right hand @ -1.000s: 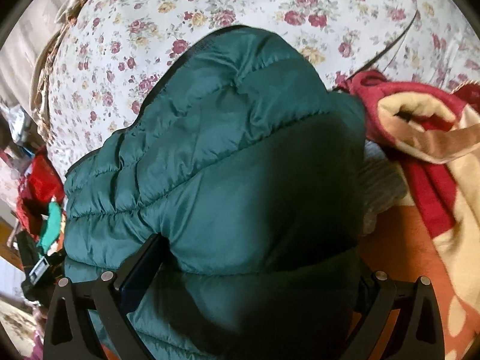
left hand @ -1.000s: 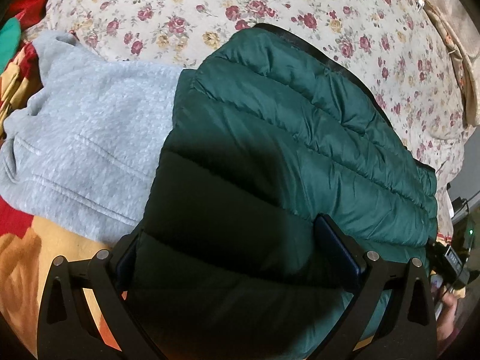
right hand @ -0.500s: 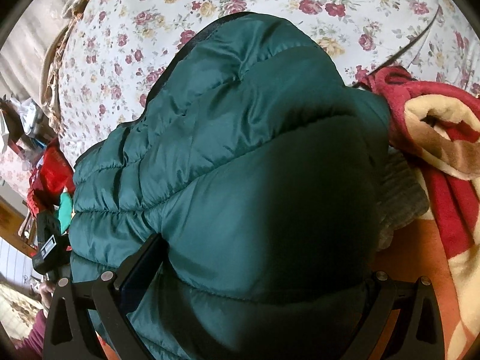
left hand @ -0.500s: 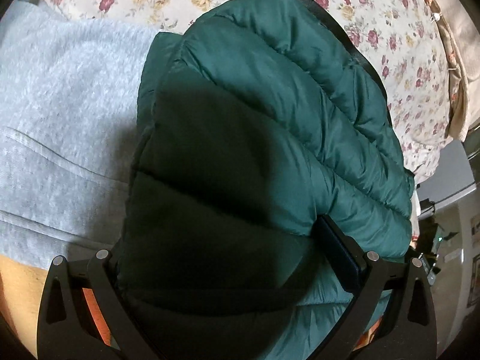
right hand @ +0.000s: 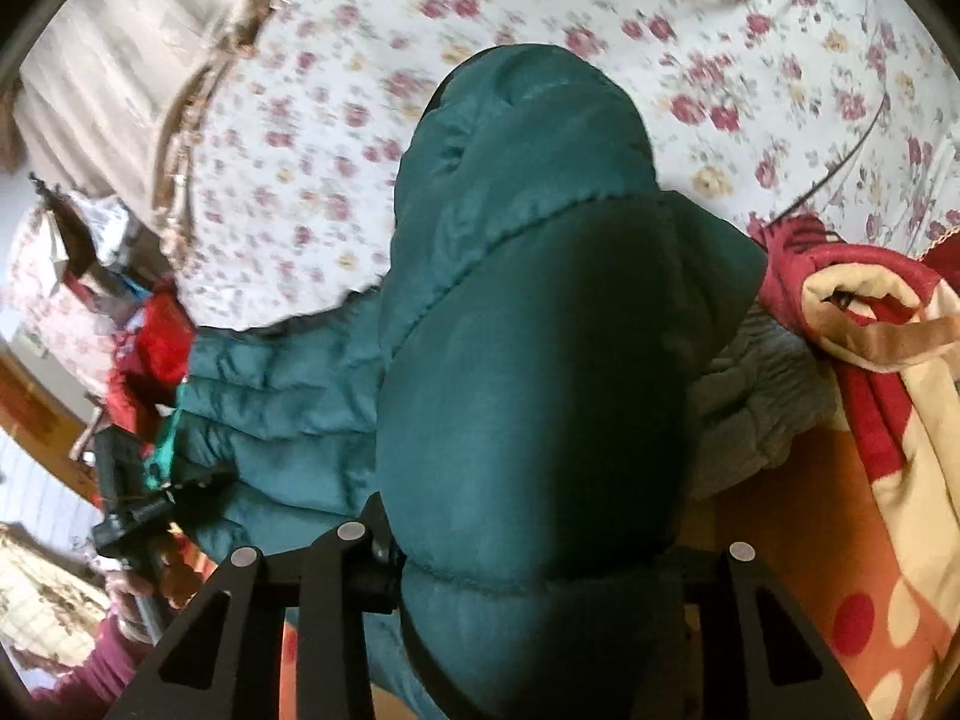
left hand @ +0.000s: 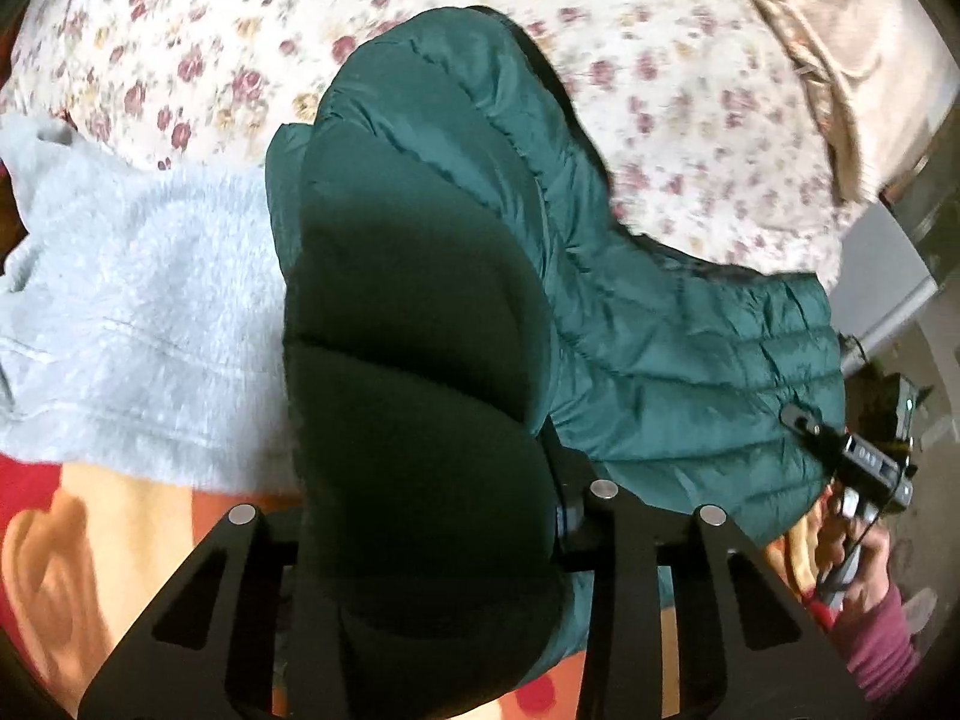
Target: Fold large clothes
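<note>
Item: dark green quilted puffer jacket (left hand: 660,348), lying on the floral bedsheet (left hand: 690,120), beside a pale grey fleece garment (left hand: 132,300). Left gripper (left hand: 426,540) and right gripper (right hand: 534,546) had just closed, each clamped on a padded jacket bunch. Step judged: near edge gripped, lifting. Next: carry it over evenly.

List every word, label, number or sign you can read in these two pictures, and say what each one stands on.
None can be read.
The small black device beside the dark green quilted puffer jacket shows pale marks: too small and blurred.
The jacket itself shows no visible label.
</note>
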Motion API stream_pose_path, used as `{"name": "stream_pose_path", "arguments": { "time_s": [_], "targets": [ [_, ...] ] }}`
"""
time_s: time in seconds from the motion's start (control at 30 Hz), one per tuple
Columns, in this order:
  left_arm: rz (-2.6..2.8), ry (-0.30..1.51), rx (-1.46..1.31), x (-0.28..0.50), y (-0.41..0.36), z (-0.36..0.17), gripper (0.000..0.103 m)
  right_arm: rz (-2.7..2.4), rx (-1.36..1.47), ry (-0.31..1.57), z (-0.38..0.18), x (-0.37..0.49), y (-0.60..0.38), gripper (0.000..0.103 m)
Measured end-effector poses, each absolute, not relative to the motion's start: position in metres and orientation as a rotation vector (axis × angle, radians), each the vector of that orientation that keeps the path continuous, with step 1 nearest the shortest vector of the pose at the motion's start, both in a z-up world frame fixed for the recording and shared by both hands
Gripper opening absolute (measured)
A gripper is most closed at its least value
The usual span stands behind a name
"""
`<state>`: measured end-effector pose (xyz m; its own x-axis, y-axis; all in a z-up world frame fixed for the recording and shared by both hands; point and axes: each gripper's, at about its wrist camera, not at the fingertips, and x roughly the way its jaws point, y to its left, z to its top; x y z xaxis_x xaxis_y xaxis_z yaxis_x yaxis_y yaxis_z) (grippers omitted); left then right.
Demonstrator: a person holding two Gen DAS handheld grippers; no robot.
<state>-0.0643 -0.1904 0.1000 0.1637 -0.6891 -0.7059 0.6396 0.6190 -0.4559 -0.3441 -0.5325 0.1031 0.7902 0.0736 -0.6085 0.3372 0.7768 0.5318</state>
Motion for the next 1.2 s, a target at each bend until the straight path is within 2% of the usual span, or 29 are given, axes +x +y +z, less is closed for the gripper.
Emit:
{"name": "stream_pose_path", "arguments": {
  "time_s": [0.3,0.37,0.4,0.47,0.5,0.53,0.57,0.63,0.77,1.03,1.2],
  "targets": [
    [-1.003,1.112,-0.014,-0.133,-0.111,0.129,0.032,-0.032,0.768,0.707,0.11,-0.406,-0.478,0.04],
    [-0.979,1.149,0.013,-0.145,-0.097,0.121,0.036,-0.048,0.769,0.756,0.1,-0.421,-0.461,0.042],
    [-0.951,1.155,0.028,-0.151,-0.091,0.115,0.038,-0.064,0.762,0.772,0.097,-0.422,-0.456,0.047],
    [-0.898,1.155,0.046,-0.155,-0.087,0.101,0.057,-0.158,0.71,0.83,0.082,-0.425,-0.448,0.061],
    [-0.876,1.156,0.046,-0.155,-0.088,0.096,0.066,-0.205,0.686,0.856,0.074,-0.425,-0.446,0.072],
    [-0.846,1.16,0.042,-0.154,-0.087,0.086,0.081,-0.257,0.65,0.889,0.064,-0.421,-0.444,0.083],
    [-0.824,1.161,0.028,-0.152,-0.087,0.077,0.088,-0.295,0.626,0.908,0.052,-0.418,-0.441,0.087],
    [-0.795,1.145,0.0,-0.151,-0.087,0.071,0.093,-0.306,0.637,0.876,0.042,-0.416,-0.44,0.09],
    [-0.747,1.106,0.025,-0.159,-0.081,0.08,0.093,-0.365,0.623,0.872,0.054,-0.417,-0.435,0.09],
    [-0.676,0.859,0.203,-0.202,-0.078,0.139,0.093,-0.452,0.533,0.756,0.114,-0.446,-0.416,0.09],
    [-0.657,0.811,0.242,-0.218,-0.091,0.142,0.093,-0.417,0.47,0.729,0.135,-0.431,-0.385,0.09]
  ]
}}
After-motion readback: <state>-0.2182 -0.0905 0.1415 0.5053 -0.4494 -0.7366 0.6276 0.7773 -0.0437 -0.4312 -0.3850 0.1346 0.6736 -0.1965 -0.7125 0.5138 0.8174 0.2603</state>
